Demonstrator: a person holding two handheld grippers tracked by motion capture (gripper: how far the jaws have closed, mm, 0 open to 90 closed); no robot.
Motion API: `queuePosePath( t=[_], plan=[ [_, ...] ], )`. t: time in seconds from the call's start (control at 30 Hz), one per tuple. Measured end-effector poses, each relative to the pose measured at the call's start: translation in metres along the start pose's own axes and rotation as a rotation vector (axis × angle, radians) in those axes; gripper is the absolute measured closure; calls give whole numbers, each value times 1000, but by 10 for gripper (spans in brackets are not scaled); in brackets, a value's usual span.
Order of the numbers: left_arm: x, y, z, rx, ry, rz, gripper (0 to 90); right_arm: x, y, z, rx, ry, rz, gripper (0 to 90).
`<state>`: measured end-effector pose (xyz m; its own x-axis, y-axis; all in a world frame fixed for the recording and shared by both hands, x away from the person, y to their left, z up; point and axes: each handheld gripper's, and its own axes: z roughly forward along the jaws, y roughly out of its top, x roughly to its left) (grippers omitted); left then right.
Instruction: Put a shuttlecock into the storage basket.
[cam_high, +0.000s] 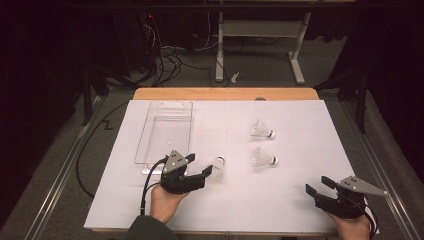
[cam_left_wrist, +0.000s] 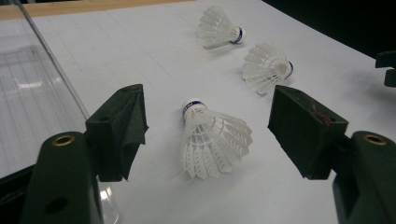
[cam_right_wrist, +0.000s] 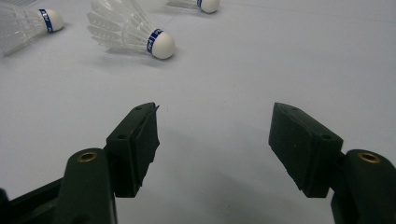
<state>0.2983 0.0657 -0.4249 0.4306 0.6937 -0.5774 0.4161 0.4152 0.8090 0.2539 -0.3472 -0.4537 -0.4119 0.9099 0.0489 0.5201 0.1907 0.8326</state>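
Three white feather shuttlecocks with blue-banded corks lie on the white table sheet (cam_high: 300, 150). The nearest shuttlecock (cam_high: 218, 168) (cam_left_wrist: 212, 140) lies just past my left gripper (cam_high: 200, 164) (cam_left_wrist: 208, 126), which is open, its jaws wide on either side of the feathers without touching them. Two more shuttlecocks (cam_high: 262, 130) (cam_high: 262, 157) lie to the right of centre, also visible in the left gripper view (cam_left_wrist: 219, 27) (cam_left_wrist: 266, 67). My right gripper (cam_high: 318, 184) (cam_right_wrist: 215, 135) stands open and empty at the front right, with one shuttlecock (cam_right_wrist: 130, 30) ahead of it.
A clear plastic tray (cam_high: 165, 131) (cam_left_wrist: 28, 88) sits at the back left of the sheet, just left of the left gripper. The wooden table edge (cam_high: 225, 93) runs along the back. Bare sheet lies between the two grippers.
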Motion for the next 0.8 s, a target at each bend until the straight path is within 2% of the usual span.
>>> queuePosePath(
  t=[0.13,0.23,0.5,0.8],
  plan=[
    [-2,0,4,3,-1,1,285,0,0,0,0,2,0,333],
    [-4,1,9,24,-7,7,286,0,0,0,0,2,0,332],
    [-7,3,17,42,-5,34,288,0,0,0,2,3,-1,333],
    [-13,4,25,46,-10,22,289,0,0,0,0,4,1,333]
  ],
)
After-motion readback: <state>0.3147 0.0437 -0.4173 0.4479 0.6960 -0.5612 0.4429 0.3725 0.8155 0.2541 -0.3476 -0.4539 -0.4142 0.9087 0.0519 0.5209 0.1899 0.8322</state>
